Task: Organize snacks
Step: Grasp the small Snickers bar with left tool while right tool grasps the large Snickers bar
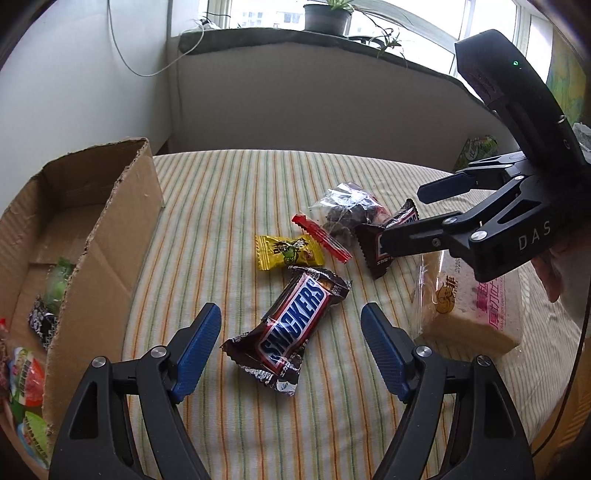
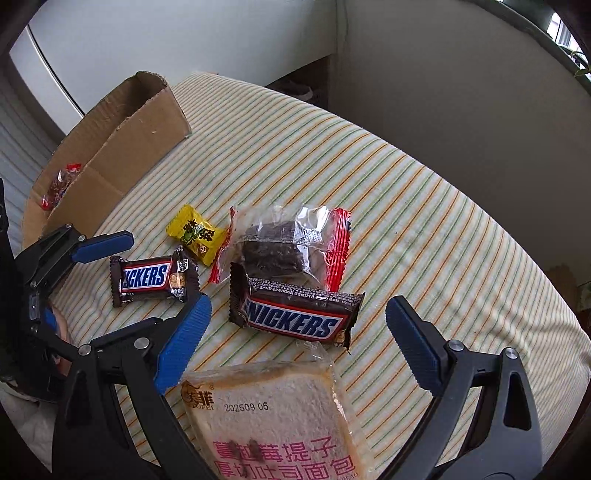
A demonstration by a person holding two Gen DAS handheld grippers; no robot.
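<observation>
My left gripper point(image 1: 291, 349) is open, with a Snickers bar point(image 1: 291, 326) lying between its fingers on the striped cloth point(image 1: 229, 206). The same bar shows in the right wrist view point(image 2: 153, 277). My right gripper point(image 2: 299, 339) is open and empty over a second Snickers bar point(image 2: 295, 314) and a wrapped bread slice point(image 2: 273, 417). The right gripper also shows in the left wrist view point(image 1: 402, 218). A yellow candy point(image 1: 286, 251) and a clear red-edged bag of dark snacks point(image 1: 347, 218) lie between the bars.
An open cardboard box point(image 1: 96, 229) stands at the left with several snacks point(image 1: 26, 373) inside. The box also shows in the right wrist view point(image 2: 125, 147). A windowsill with a potted plant point(image 1: 327, 14) runs along the back. A green packet point(image 1: 476, 147) lies at the far right.
</observation>
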